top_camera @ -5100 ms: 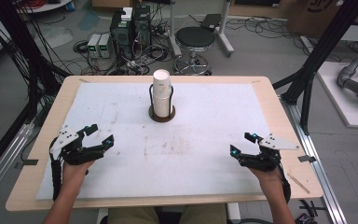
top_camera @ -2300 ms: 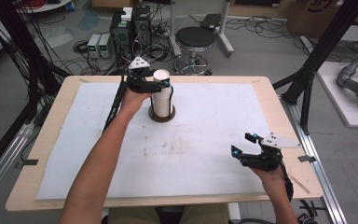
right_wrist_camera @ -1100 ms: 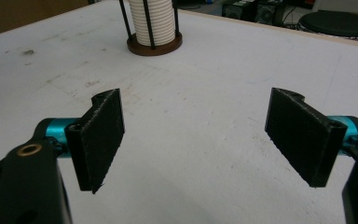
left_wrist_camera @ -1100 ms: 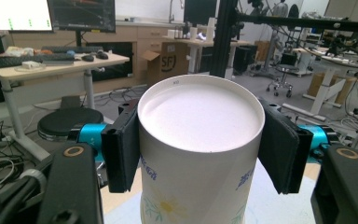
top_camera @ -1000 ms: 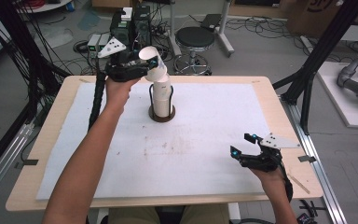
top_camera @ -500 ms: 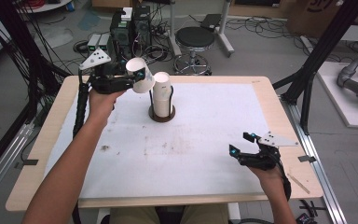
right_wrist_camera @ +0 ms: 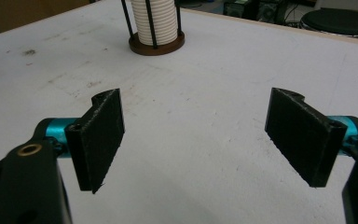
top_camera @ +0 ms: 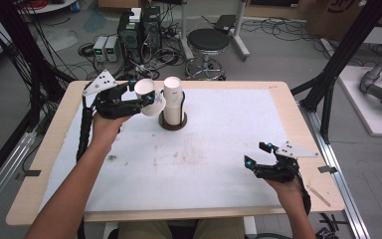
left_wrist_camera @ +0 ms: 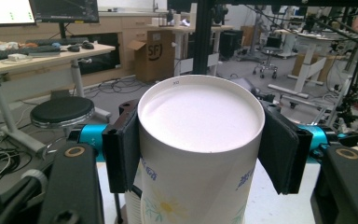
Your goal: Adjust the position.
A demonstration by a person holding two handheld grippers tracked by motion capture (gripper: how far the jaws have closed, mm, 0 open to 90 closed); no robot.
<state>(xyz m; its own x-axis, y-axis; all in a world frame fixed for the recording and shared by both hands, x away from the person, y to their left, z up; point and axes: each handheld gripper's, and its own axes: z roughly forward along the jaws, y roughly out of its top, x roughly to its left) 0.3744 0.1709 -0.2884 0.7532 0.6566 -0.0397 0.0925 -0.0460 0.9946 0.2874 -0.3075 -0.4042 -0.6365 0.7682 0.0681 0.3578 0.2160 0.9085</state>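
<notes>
Cables, computer cases and a round black stool (top_camera: 208, 40) are seen on the grey floor beyond the bench (top_camera: 288, 107), whose wooden top is covered by a white, lightly stained sheet (top_camera: 189, 164).

Toward the far middle of the sheet a stack of white paper cups (top_camera: 173, 97) is kept upright in a holder with a round brown base (top_camera: 173, 123) and thin black rods. In the right gripper view the ribbed stack (right_wrist_camera: 156, 18) and the brown base (right_wrist_camera: 157, 45) are seen ahead, well apart from the jaws.

One paper cup (top_camera: 148, 97) is clamped in the left hand-held gripper (top_camera: 144, 99) and is held above the bench, just to the left of the stack and tilted on its side, with its open mouth turned toward the person. Whether it touches the stack cannot be told from the high view. In the left gripper view the cup (left_wrist_camera: 200, 154) is pressed between the two black pads, one on each side of its wall close below the rim; a flower print and blue lettering are seen on its side, and its white inside is bare.

The right hand-held gripper (top_camera: 263, 164) is held low over the near right part of the sheet. Its jaws are spread wide, with nothing between them; bare sheet is seen in the gap in the right gripper view (right_wrist_camera: 196, 135).
</notes>
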